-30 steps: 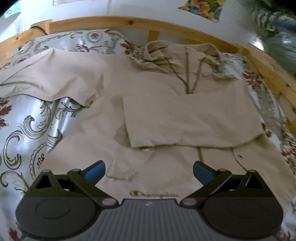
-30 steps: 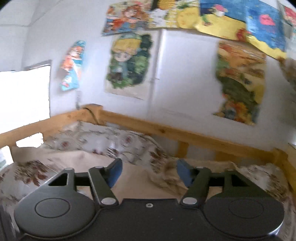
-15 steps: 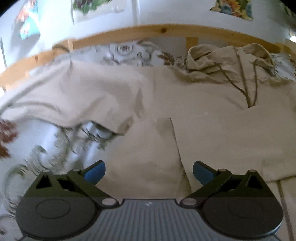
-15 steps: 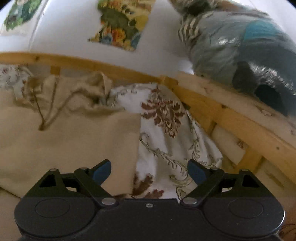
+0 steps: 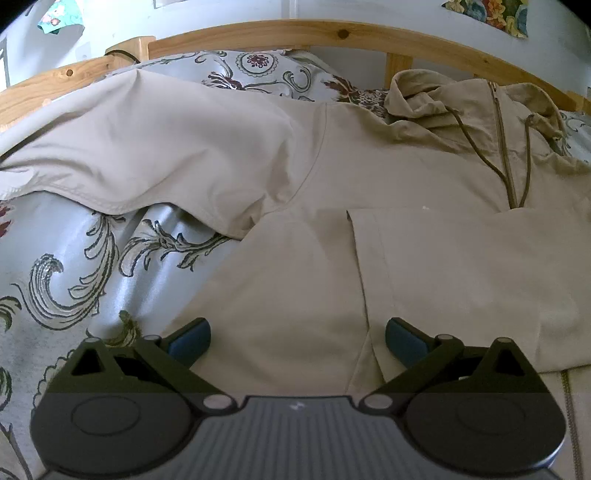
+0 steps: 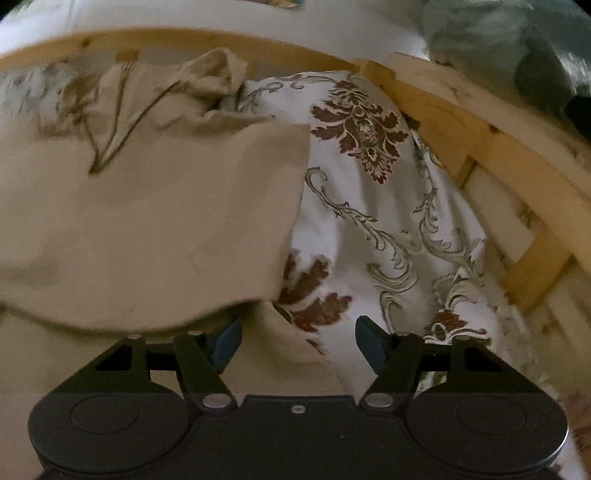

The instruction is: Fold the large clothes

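Left wrist view: your left hand-held gripper [image 5: 297, 341] hangs released and empty over the jacket [image 5: 369, 177], which lies flat on the bed [image 5: 66, 266]. Hood [image 5: 461, 96] is up by the wooden rail [image 5: 332, 33], hem toward you, so the long axis runs away from you. One sleeve [image 5: 461, 266] is already folded across the chest; the other sleeve [image 5: 129, 147] sprawls out left over the sheet. I'd say that one's your next fold, so you'll need to grab it near the cuff and bring it across.

Right wrist view: a bit blurry. Your right hand-held gripper [image 6: 297, 341] is closing, sitting low at the jacket's [image 6: 147, 221] right edge with some fabric between the jaws, but nothing pinched yet. Looks like you're going for the side fold here. Get a firm bite on that edge before lifting.
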{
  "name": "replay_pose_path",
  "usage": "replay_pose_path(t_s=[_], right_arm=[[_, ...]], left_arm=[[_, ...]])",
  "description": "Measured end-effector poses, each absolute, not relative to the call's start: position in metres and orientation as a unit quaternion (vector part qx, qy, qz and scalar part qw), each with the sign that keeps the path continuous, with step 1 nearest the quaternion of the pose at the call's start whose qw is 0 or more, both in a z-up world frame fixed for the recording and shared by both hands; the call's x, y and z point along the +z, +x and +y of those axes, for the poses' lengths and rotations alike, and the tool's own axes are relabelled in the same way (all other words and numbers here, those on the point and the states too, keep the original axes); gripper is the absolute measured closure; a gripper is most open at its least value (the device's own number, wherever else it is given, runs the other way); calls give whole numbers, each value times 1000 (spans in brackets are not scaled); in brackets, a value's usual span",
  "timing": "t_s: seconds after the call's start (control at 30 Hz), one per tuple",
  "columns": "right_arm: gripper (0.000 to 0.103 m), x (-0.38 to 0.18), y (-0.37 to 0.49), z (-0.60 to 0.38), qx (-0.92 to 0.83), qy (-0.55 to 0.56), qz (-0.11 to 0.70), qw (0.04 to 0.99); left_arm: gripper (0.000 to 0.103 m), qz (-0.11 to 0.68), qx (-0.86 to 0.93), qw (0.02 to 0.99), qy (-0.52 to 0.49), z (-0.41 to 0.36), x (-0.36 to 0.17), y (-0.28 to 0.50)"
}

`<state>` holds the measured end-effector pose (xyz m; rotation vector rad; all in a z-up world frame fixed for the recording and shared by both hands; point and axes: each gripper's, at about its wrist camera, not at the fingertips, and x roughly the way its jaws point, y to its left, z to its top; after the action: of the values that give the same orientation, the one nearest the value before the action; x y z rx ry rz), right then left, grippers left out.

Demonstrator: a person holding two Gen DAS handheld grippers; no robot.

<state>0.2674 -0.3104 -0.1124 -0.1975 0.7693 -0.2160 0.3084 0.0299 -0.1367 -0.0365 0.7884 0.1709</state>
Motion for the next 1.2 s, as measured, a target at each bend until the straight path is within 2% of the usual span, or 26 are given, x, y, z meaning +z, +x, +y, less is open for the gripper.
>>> replay_pose_path(t_s=[0.17,0.27,0.4,0.47,0.63,0.7,0.77,0.83,0.9,1.0,1.2], right_arm=[[32,-126,278,-305,-123,-93,336,929],[35,-121,282,-306,-159,-95,313,931],[54,-115,281,-308,-171,-91,288,938],[55,-120,283,-305,-179,-121,294,931],[54,-119,284,-308,-182,-97,305,930],[49,-115,278,-306,-173,-99,307,930],[38,-110,267,-301,-166,-98,311,931],[16,-103,258,-297,-154,-84,316,933],[9,-93,250,-289,-150,-79,305,937],[5,-77,243,-275,-148,-77,296,941],[1,-30,196,-245,-116,-37,261,958]], left_arm=[[1,386,82,919,-11,30,-137,309],[1,389,85,917,-6,30,-137,309],[0,386,81,919,3,25,-140,309],[0,387,81,919,6,24,-139,309],[1,388,93,917,-21,33,-131,306],[1,378,108,919,-35,38,-118,300],[1,359,120,924,-47,44,-98,293],[1,338,146,929,-44,50,-73,285],[1,311,168,935,-19,55,-49,274],[1,261,179,948,31,66,-8,257],[1,272,134,945,119,136,64,234]])
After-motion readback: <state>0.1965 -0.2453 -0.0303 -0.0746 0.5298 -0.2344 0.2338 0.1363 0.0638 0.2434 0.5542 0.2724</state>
